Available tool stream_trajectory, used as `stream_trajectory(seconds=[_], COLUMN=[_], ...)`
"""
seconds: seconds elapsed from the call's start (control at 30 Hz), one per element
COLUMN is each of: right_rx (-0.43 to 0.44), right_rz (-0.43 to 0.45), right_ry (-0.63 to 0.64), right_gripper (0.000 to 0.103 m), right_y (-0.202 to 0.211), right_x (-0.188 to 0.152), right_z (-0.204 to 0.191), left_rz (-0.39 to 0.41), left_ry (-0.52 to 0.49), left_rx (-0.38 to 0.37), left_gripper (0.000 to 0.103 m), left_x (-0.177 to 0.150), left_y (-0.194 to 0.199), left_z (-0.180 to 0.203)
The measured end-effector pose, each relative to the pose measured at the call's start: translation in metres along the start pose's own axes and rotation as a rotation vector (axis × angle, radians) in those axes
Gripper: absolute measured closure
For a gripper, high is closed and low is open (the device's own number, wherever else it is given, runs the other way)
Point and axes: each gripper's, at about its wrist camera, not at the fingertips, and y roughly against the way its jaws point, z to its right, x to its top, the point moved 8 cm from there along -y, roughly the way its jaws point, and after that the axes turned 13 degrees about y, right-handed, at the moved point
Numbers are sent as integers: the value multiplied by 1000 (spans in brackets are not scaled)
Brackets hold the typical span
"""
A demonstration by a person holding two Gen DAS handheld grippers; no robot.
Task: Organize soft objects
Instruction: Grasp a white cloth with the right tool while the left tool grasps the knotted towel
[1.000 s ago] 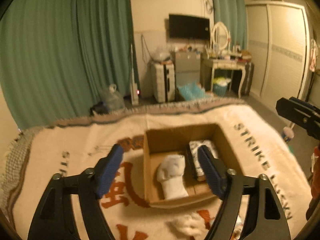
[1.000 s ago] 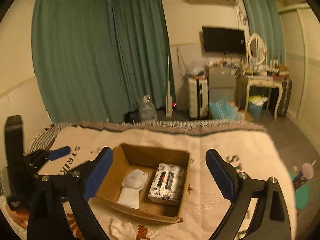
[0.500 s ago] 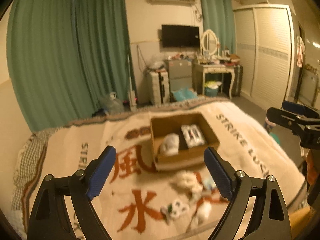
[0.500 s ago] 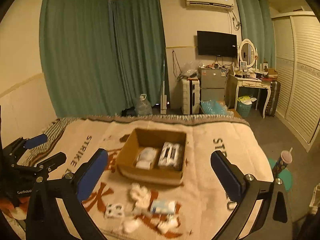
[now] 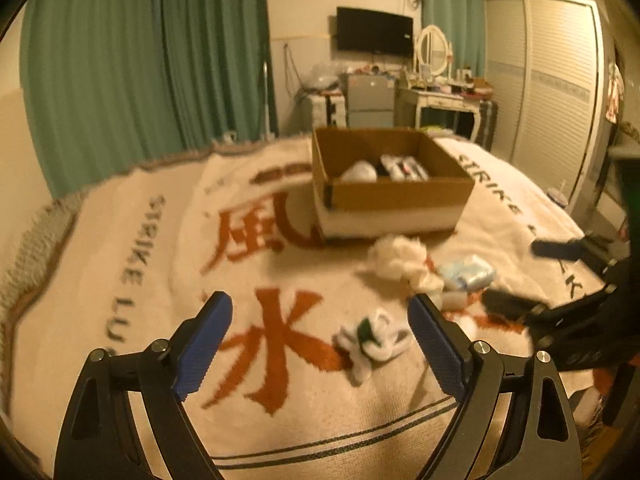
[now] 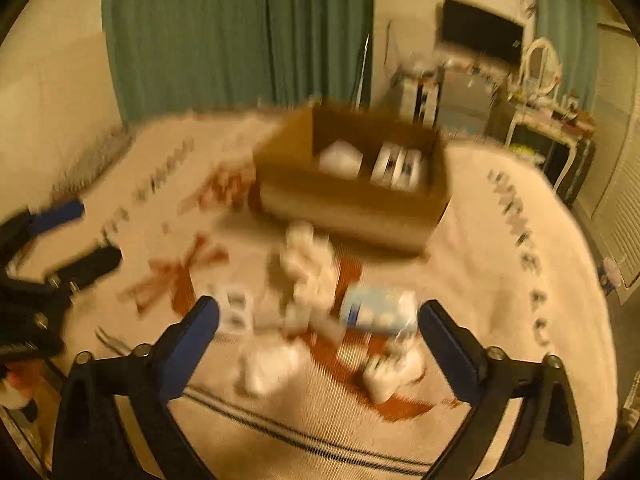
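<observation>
Both hand-held grippers hover over a bed covered by a cream blanket [image 5: 132,216] printed with red characters and dark lettering. The left hand-held gripper [image 5: 320,340] has its blue-padded jaws spread wide with nothing between them; the right hand-held gripper [image 6: 318,334] is likewise spread and holds nothing.

A cardboard box [image 5: 396,196] stands on the blanket beyond the grippers. Inside it lie a white rolled cloth [image 5: 359,171] and, just beside it, a black-and-white patterned packet [image 5: 404,167].

The loose soft objects lie on the blanket in front of the box: a fluffy white bundle [image 5: 394,256], a pale blue tissue pack [image 5: 466,272] just to its right, and a white sock with a dark green patch [image 5: 372,338] nearest the left gripper. The right wrist view is motion-blurred; further small white pieces [image 6: 268,364] there cannot be identified.
</observation>
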Motion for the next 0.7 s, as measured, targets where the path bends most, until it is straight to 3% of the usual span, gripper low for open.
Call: stream_trajectory(seconds=[0.1,0.2,0.3,0.37,0.5,0.7], right_rx=[41,89,143,184,200,120], right_rz=[-85,-123,-164,-196,-191,-148], right_ry=[31,61,86,86,66,106], right_gripper=[12,23,43,63,63,63], right_y=[-31,-49,-63,-69,-70,-65], right_x=[-19,-28,-34,-39,-39,-22], right_z=[-13,-27,-39,-43,-38,-21], left_rz=[-37,-104,-159,-167,-200,-260], left_ry=[10,28,25,9,5,4], left_rx=[-2,-34,-38,-49,-81,-136], left_gripper=[12,12,12,12,12,14], left_x=[-17,-37,-49,-52,-59,-68], left_y=[-21,-40,-54,-58,-65,-79], left_z=[-9,-17,-19,-17,-12,10])
